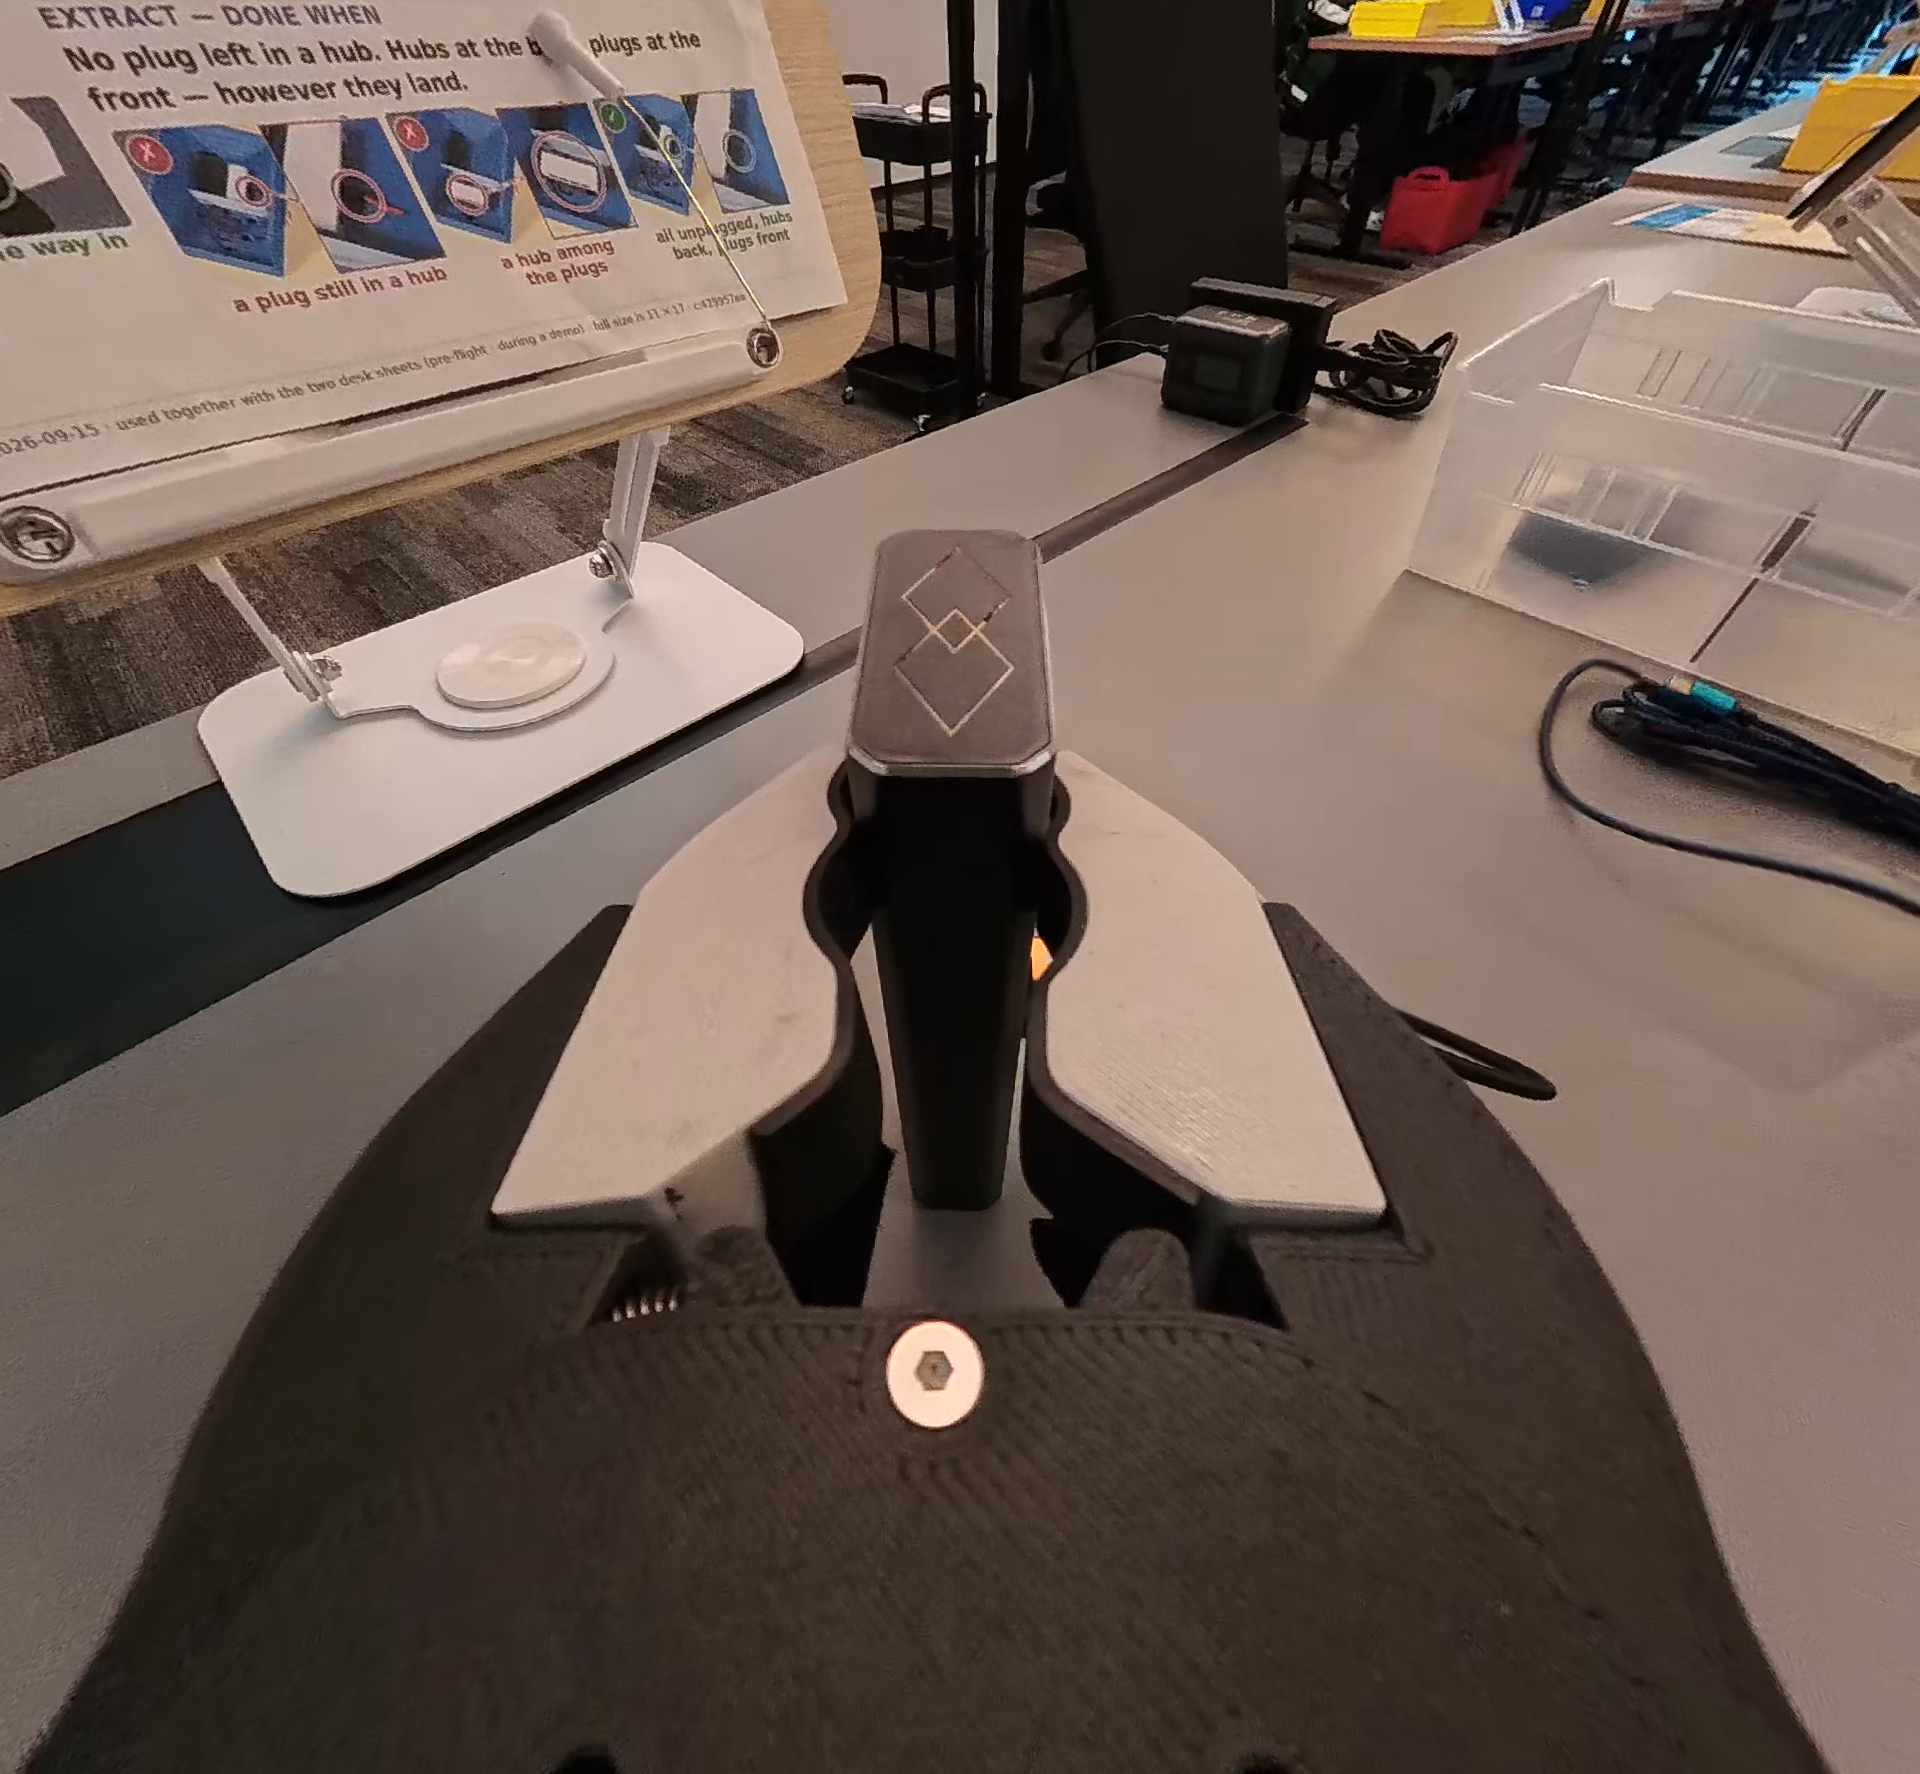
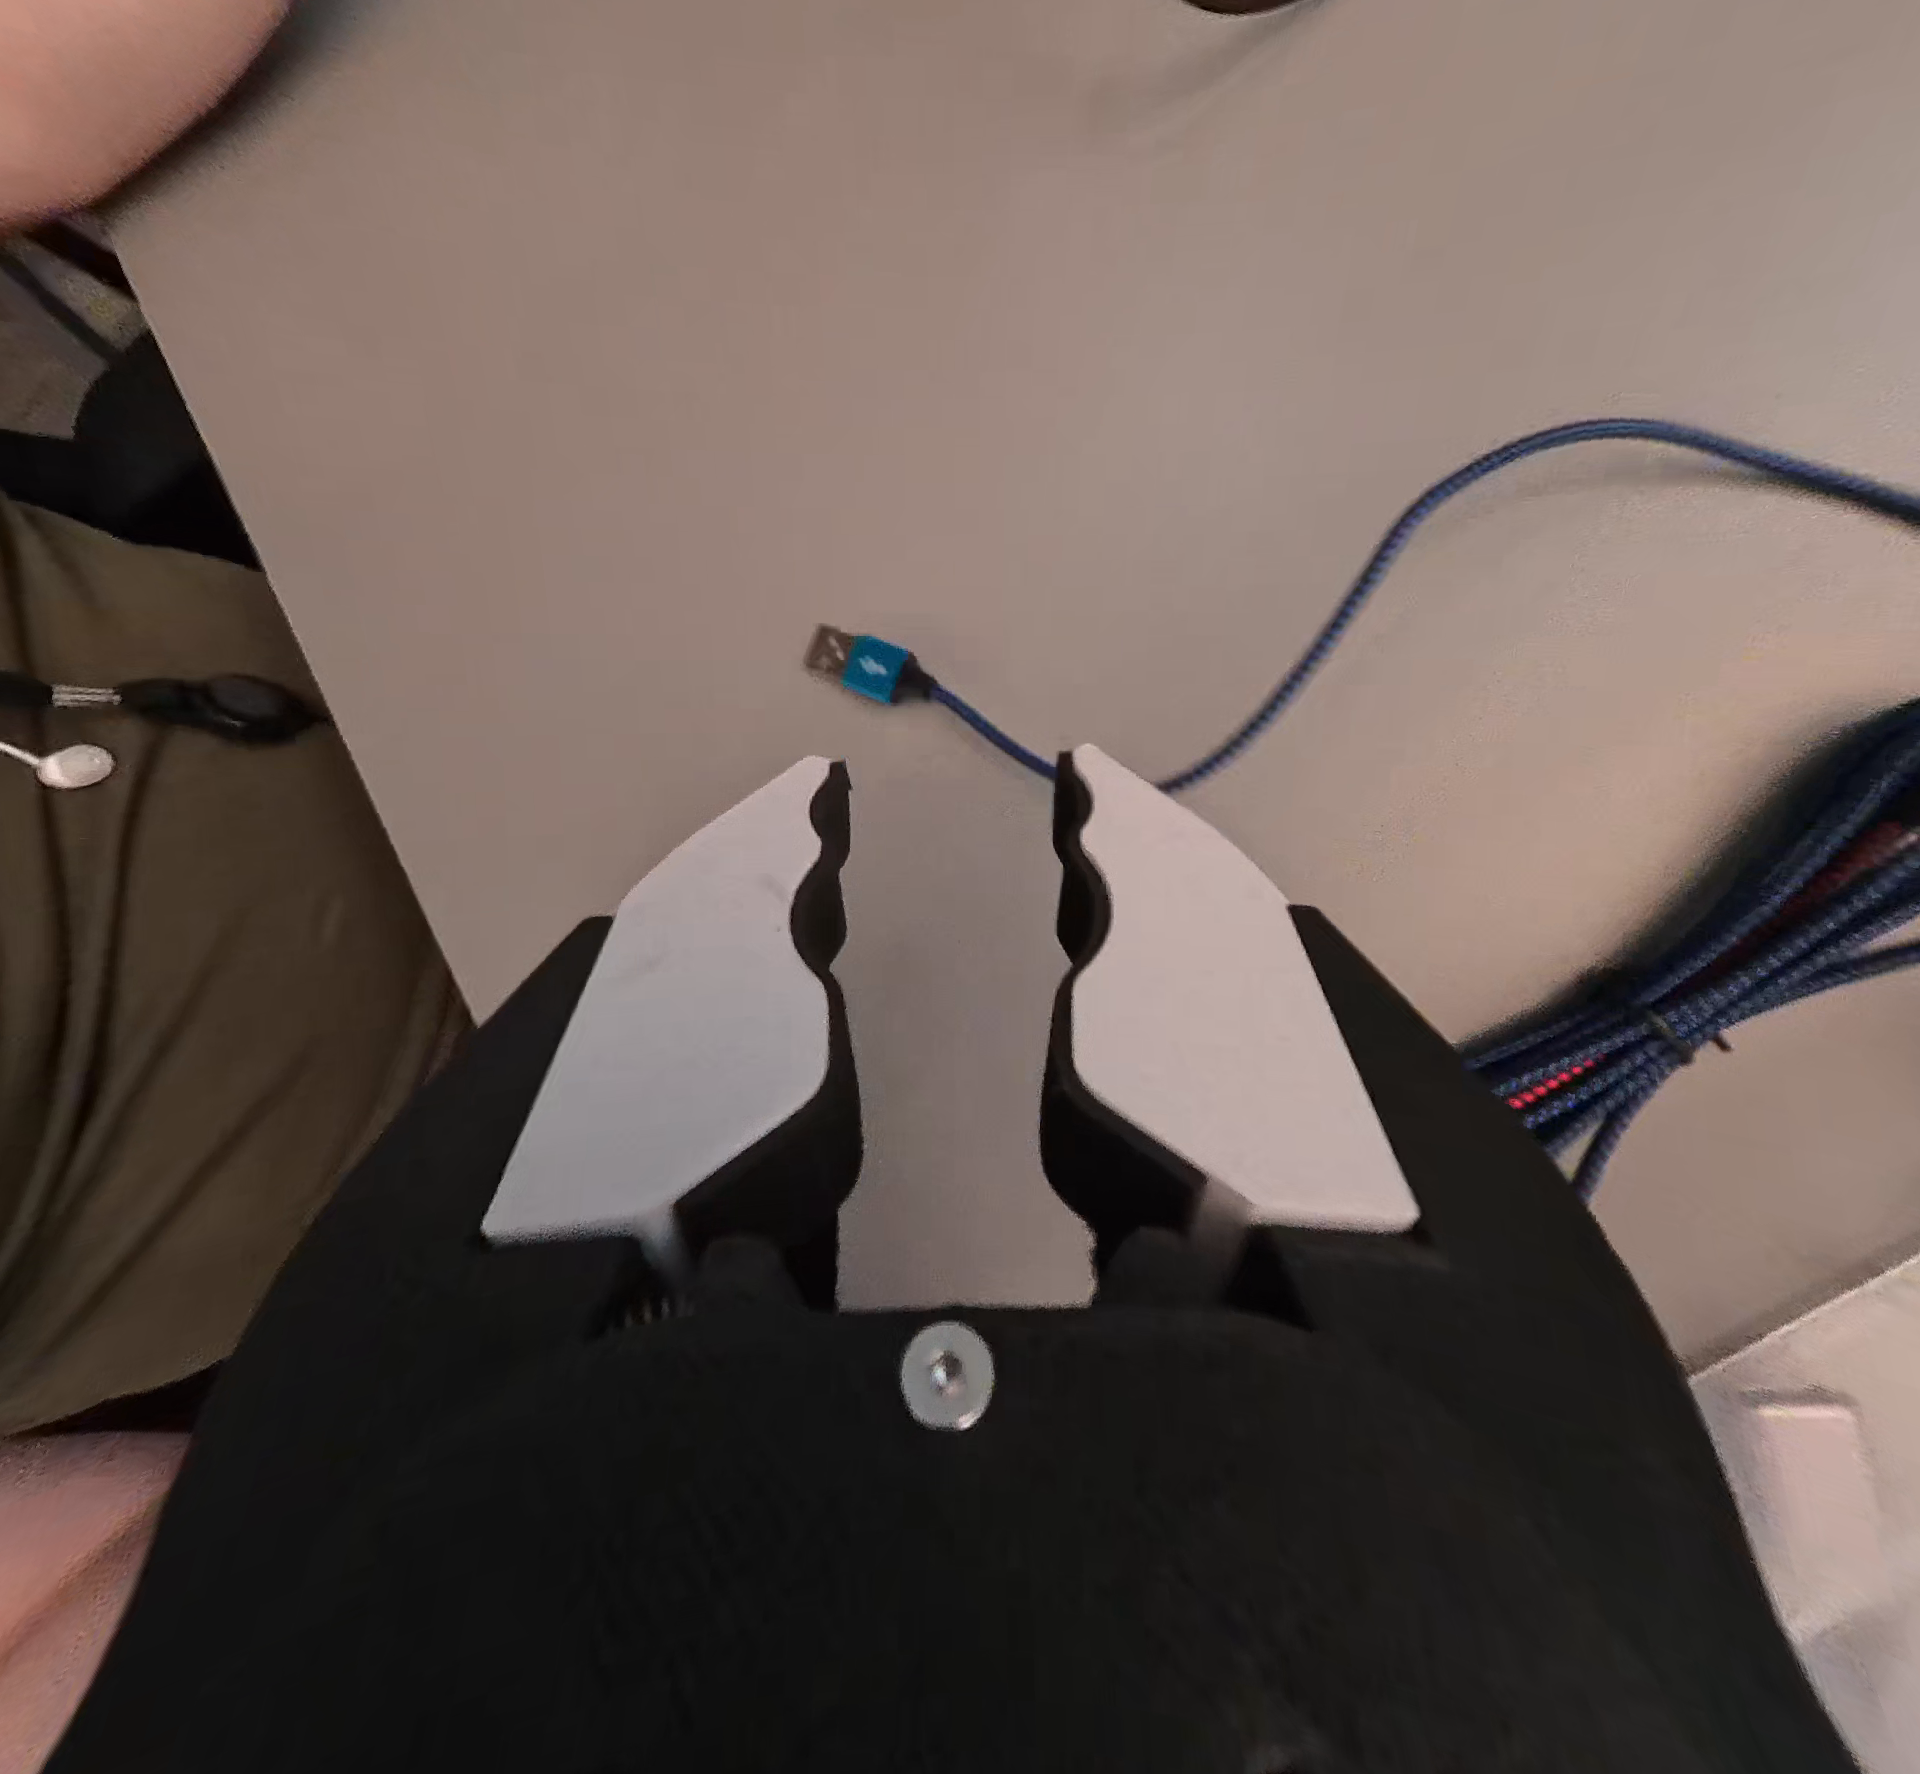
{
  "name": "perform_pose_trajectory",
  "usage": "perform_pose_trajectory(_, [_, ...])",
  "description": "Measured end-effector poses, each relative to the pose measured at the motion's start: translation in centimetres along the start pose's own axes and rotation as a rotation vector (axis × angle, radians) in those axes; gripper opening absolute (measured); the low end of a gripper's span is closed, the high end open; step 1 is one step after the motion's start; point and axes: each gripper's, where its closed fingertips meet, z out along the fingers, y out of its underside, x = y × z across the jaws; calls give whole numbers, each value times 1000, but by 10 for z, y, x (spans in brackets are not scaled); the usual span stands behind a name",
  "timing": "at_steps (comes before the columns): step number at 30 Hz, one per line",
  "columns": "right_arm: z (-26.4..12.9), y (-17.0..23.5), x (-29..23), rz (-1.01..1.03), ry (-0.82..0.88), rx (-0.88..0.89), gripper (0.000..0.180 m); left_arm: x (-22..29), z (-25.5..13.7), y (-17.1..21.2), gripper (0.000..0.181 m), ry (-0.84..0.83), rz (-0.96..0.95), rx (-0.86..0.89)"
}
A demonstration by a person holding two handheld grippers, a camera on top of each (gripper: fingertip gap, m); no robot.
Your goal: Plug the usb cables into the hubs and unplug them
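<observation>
Left gripper (image 1: pixel 948 789) has its jaws clamped on a dark grey, slab-shaped metal USB hub (image 1: pixel 951 685), holding it upright above the grey desk (image 1: pixel 1299 789). Over on the right, the right gripper (image 2: pixel 951 774) hovers with jaws parted and empty, just short of a blue braided USB cable (image 2: pixel 1351 602) lying flat on the desk, its teal-cased plug (image 2: pixel 860 665) a little beyond the fingertips. A tied bundle of blue braided cables (image 2: pixel 1714 997) sits to the right. A clear plastic bin (image 1: pixel 1683 467) stands farther back.
</observation>
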Motion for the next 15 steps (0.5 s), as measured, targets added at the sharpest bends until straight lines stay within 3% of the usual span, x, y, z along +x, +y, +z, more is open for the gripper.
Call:
perform_pose_trajectory(2, [-10, -9, 11, 57, 105, 89, 39, 0, 0, 0, 28, 3, -5, 3])
perform_pose_trajectory(3, [-19, -20, 27, 143, 193, 173, 48, 0, 0, 0, 28, 3, -7, 4])
perform_pose_trajectory(5, [-34, -36, 60, 396, 350, 322, 67, 1, 0, 0, 28, 5, -8, 3])
perform_pose_trajectory(7, [-29, -41, 71, 523, 387, 365, 105, 1, 0, 0, 28, 5, -8, 1])
perform_pose_trajectory(10, [-3, -41, 79, 553, 511, 277, 128, 1, 0, 0, 28, 12, -18, 7])
perform_pose_trajectory(15, [21, -36, 108, 491, 736, 54, 134, 4, 1, 0, 28, 26, -25, 9])
